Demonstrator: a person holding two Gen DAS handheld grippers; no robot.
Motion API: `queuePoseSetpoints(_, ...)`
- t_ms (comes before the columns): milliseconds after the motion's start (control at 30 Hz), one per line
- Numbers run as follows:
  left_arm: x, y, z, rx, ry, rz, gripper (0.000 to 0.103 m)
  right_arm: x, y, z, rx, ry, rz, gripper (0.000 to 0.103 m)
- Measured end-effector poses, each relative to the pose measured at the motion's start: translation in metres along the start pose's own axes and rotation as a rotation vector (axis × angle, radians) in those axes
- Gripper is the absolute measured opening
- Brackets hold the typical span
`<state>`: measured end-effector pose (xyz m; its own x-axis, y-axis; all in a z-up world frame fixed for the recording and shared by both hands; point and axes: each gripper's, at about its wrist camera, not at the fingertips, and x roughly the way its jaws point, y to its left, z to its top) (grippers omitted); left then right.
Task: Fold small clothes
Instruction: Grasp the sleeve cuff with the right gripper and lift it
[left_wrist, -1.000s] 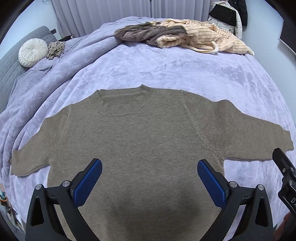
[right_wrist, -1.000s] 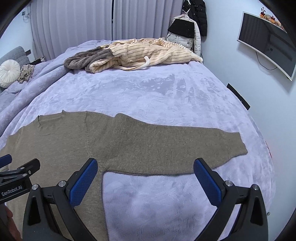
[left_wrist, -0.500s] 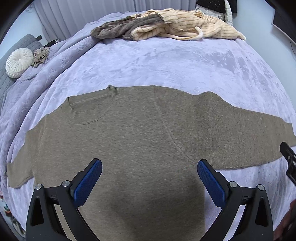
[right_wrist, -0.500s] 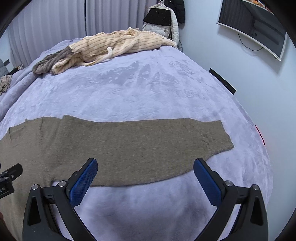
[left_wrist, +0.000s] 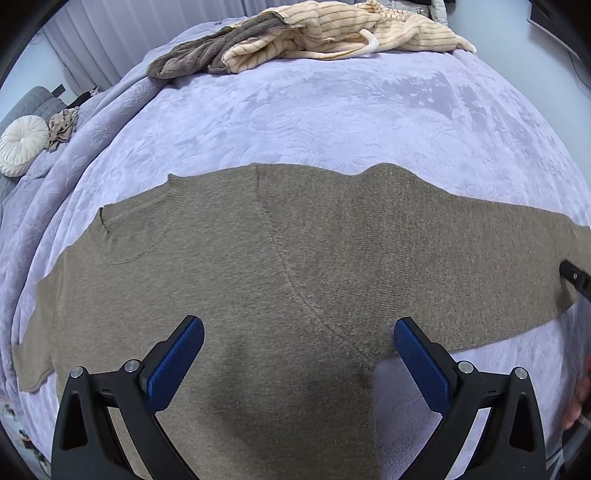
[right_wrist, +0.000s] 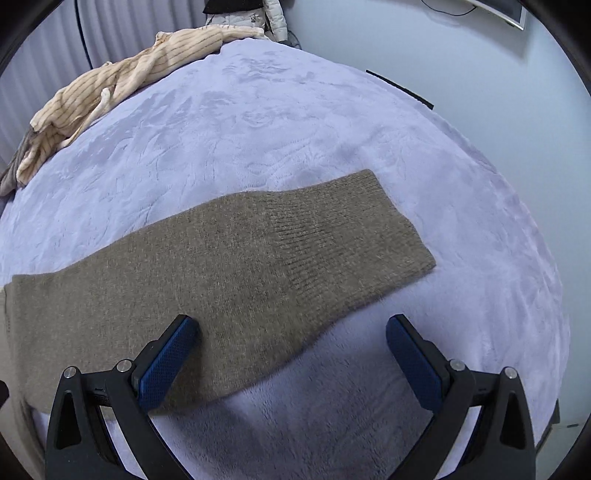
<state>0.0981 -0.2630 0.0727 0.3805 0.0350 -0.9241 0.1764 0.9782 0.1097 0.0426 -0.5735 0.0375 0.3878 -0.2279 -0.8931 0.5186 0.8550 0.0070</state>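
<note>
Brown sweater (left_wrist: 280, 266) spread flat, front up, on the lavender bed (left_wrist: 332, 122). Folding not yet begun. Left tool (left_wrist: 298, 354) released over the body; right tool (right_wrist: 290, 350) released above the right sleeve (right_wrist: 280, 254). Next, probably: pinch the cuff, carry it left across the chest.

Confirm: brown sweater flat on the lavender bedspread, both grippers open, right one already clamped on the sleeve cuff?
Not clamped. The right wrist view shows the right gripper open over the sleeve of the brown sweater. Left gripper open; lavender bedspread correct.
</note>
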Motion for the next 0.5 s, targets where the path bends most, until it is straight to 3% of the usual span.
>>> queuePoseSetpoints(233,0.014,0.0,0.009,-0.01,0.013,0.008,0.103,0.013,0.001,0.024,0.033,-0.042,0.072,0.1)
queuePoseSetpoints(300,0.018,0.003,0.013,-0.029,0.016,0.012,0.103,0.014,-0.001,0.028,0.032,-0.065,0.079,0.075)
queuePoseSetpoints(367,0.022,0.006,0.018,-0.048,0.019,0.012,0.103,0.009,-0.004,0.03,0.024,-0.089,0.093,0.038)
queuePoseSetpoints(433,0.025,0.009,0.022,-0.063,0.023,0.012,0.103,-0.001,-0.013,0.029,0.038,-0.12,0.135,0.016)
queuePoseSetpoints(500,0.027,0.011,0.025,-0.074,0.026,0.015,0.103,-0.008,-0.018,0.027,0.051,-0.141,0.156,0.009)
